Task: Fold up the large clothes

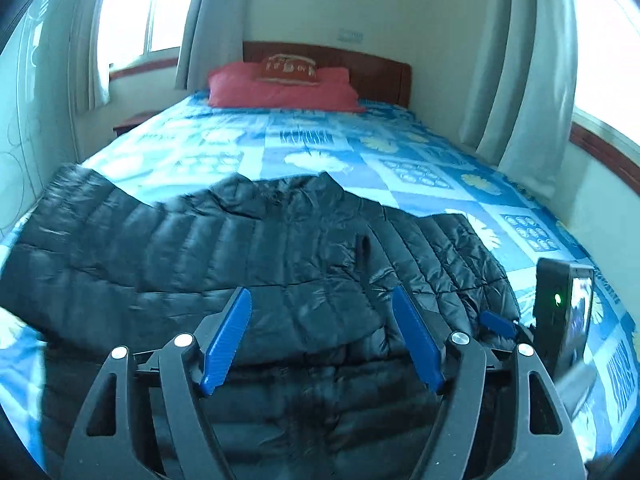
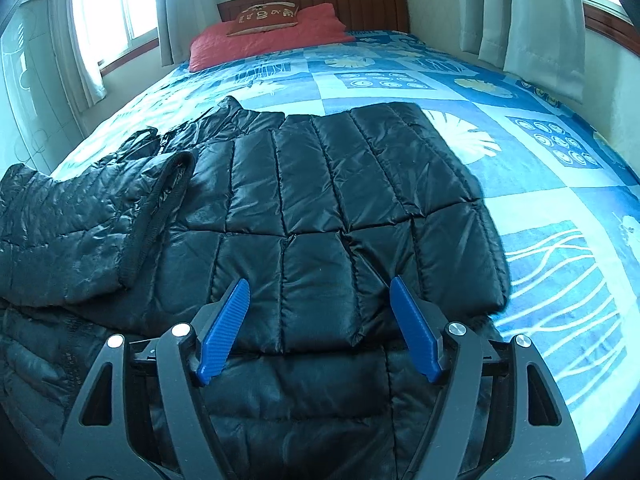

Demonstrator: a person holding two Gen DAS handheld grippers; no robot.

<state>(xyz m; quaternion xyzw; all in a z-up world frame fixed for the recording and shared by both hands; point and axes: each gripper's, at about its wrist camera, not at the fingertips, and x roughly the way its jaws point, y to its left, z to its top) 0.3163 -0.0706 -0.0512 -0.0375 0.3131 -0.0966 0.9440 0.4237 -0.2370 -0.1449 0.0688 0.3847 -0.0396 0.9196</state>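
Note:
A black quilted puffer jacket (image 1: 240, 248) lies spread on the bed. In the right wrist view its body (image 2: 320, 200) lies flat, and a sleeve (image 2: 80, 220) is folded over it at the left. My left gripper (image 1: 322, 292) hovers over the jacket's near part, open, with nothing pinched between its blue pads (image 1: 226, 340). My right gripper (image 2: 319, 281) is also open, above the jacket's near right part, and its pads (image 2: 416, 332) press on nothing. The right gripper's body (image 1: 564, 312), with a green light, shows at the right edge of the left wrist view.
The bed carries a blue patterned sheet (image 2: 540, 200). A red pillow (image 1: 280, 88) with a small cushion lies against the wooden headboard (image 1: 380, 72). Curtains (image 1: 532, 80) and windows flank the bed. A low wooden stand (image 1: 128, 122) sits by its left side.

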